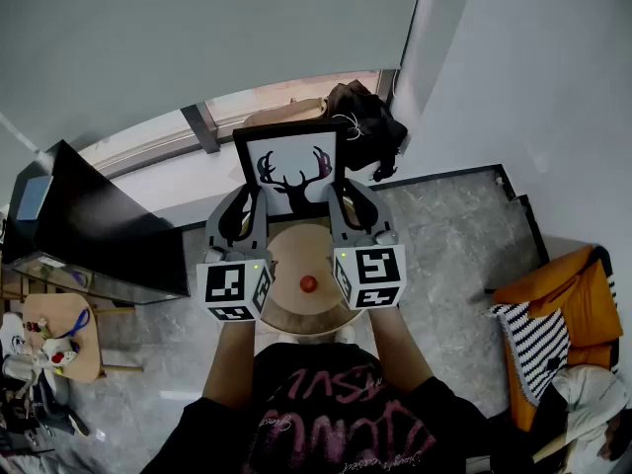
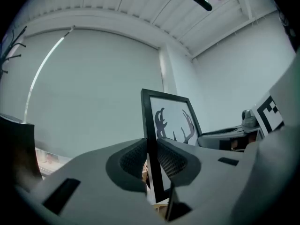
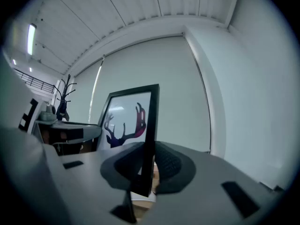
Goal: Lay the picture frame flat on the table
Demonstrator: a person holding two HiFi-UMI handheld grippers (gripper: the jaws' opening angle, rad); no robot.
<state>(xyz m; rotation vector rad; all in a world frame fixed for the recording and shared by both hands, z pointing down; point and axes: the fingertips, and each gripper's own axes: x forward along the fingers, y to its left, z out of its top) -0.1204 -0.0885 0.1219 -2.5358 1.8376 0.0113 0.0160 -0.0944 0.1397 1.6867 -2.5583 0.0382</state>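
Note:
A black picture frame [image 1: 291,169] with a white print of a dark deer head stands upright in the air between my two grippers. My left gripper [image 1: 251,203] is shut on its left edge and my right gripper [image 1: 342,201] on its right edge. In the left gripper view the frame [image 2: 171,121] rises edge-on out of the closed jaws of the left gripper [image 2: 151,162]. The right gripper view shows the frame [image 3: 130,120] pinched the same way by the right gripper [image 3: 146,165]. A round wooden table [image 1: 286,309] lies below the frame, near the person's body.
A small red thing [image 1: 309,284] sits on the round table. A dark cabinet [image 1: 99,227] stands to the left, with a low wooden side table [image 1: 61,316] holding small items. A black bag [image 1: 366,122] is beyond the frame; an orange seat [image 1: 565,299] with striped cloth is at the right.

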